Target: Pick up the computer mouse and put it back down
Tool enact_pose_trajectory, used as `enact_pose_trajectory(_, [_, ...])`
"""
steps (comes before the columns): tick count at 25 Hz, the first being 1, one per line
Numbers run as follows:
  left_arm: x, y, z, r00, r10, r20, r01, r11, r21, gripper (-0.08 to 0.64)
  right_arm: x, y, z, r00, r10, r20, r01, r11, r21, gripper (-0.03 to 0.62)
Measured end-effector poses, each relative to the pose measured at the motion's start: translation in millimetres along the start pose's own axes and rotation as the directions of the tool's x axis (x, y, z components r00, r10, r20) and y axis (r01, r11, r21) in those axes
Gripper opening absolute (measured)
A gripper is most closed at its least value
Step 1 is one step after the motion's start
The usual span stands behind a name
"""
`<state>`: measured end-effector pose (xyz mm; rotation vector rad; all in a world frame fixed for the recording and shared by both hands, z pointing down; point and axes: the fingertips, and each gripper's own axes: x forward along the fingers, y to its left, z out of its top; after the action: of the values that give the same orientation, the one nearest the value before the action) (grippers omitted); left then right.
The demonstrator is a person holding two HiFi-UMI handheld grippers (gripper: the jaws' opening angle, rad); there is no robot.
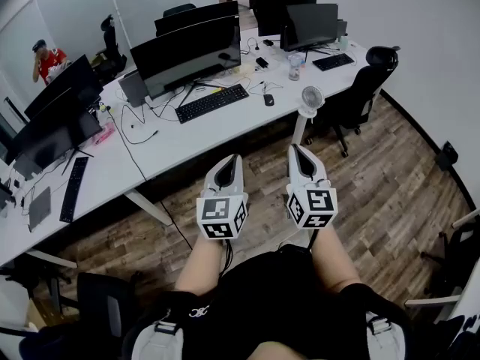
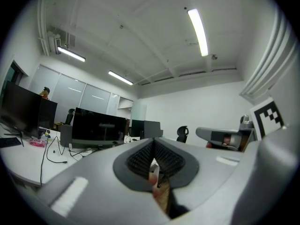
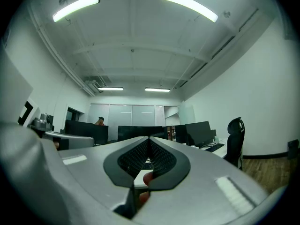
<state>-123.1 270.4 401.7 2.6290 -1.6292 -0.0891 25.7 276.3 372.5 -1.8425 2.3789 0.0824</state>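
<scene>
The head view looks steeply down from above the person's lap, past the left gripper (image 1: 233, 160) and right gripper (image 1: 294, 150), to the desk (image 1: 225, 130) farther off. Each gripper view rides low behind its own jaws, facing forward and tilted up toward the ceiling (image 3: 140, 41). All three share the far monitors (image 1: 196, 55) and black chair (image 1: 373, 70).

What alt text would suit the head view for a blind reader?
The left gripper and right gripper, both shut and empty, hover over wood floor before a white desk holding a black computer mouse, keyboard and monitors.
</scene>
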Motion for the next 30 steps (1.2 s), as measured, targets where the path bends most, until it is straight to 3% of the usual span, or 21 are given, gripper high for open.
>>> enact_pose_trajectory(13, [68, 32, -11, 1.0, 0.013, 0.0, -0.013, 0.999, 0.029, 0.051, 83, -30, -19, 1.0, 0.003, 0.019, -0.004, 1.0, 0.016, -0.003])
enact_pose_trajectory(30, [344, 90, -29, 0.995, 0.067, -0.076, -0.066, 0.998, 0.019, 0.051, 333, -171, -68, 0.998, 0.045, -0.041, -0.042, 0.997, 0.064, -0.002])
